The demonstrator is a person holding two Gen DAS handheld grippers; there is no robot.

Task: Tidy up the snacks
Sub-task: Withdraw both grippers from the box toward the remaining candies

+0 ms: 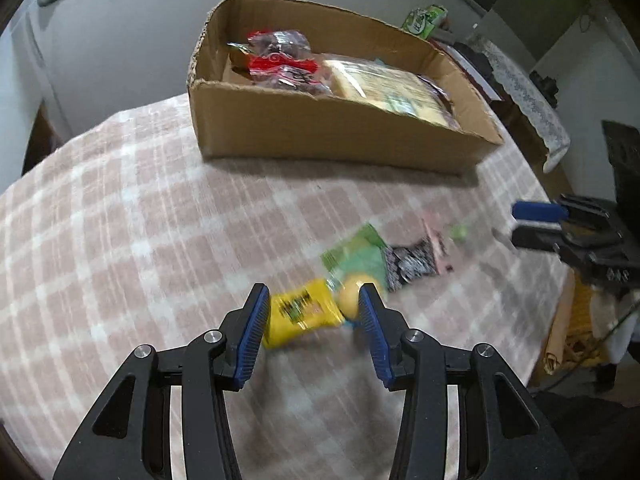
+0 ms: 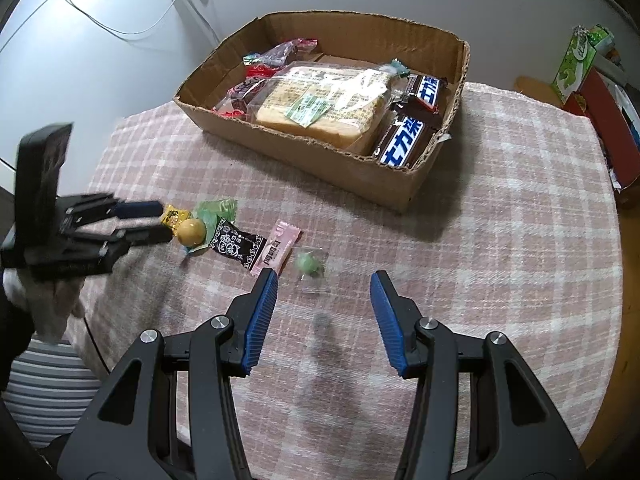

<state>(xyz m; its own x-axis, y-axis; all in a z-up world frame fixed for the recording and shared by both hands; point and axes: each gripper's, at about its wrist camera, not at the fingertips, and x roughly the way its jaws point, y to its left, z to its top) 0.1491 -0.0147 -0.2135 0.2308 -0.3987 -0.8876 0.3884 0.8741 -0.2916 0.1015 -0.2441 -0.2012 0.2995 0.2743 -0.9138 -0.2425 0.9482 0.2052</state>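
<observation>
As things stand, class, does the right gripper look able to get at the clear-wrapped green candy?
Probably yes. The right gripper hangs open, tilted down, with the green candy lying just ahead of its fingertips on bare tablecloth. The pink packet lies close beside it, and the left gripper is busy farther off.

Matt corrugated cardboard box, soft woven checked tablecloth, glossy plastic snack wrappers

Even indoor light, soft shadows; left wrist view motion-blurred, right sharper; fisheye edges curved, dark.
</observation>
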